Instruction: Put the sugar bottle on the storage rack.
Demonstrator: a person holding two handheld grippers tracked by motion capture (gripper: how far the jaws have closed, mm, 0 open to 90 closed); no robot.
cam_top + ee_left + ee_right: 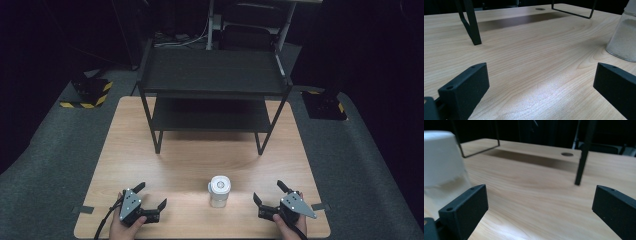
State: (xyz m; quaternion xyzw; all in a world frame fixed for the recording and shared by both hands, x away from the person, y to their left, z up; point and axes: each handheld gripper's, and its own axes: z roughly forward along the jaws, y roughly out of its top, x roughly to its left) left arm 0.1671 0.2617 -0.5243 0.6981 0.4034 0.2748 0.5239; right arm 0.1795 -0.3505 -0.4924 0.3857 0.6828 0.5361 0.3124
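A white-lidded jar (pixel 219 191) was seen standing upright on the wooden bench (pixel 200 160), near the front edge and about midway between the two claws. Its clear body was filled with a pale, grainy white material, as was shown at the right edge of the left gripper view (pixel 624 37). In the right gripper view the jar (pixel 442 160) was found blurred at the upper left, just beyond the left-hand jaw.

The left claw (pixel 146 196) was held low over the bench at the front left, its jaws spread wide and nothing between them; bare wood was seen between the jaws in its own view (pixel 541 82). The right claw (pixel 268 192) was held at the front right, likewise spread wide and empty, with only bench surface between its jaws (pixel 540 202). Both claws were set apart from the jar, neither touching it. Each was gripped by a hand entering from the bottom of the high view.

Behind the jar, a black two-tier shelf rack (pixel 214 80) was stood on the far half of the bench. One of its legs (pixel 471 25) was seen planted on the wood in the left gripper view, and another leg (pixel 582 157) in the right gripper view.
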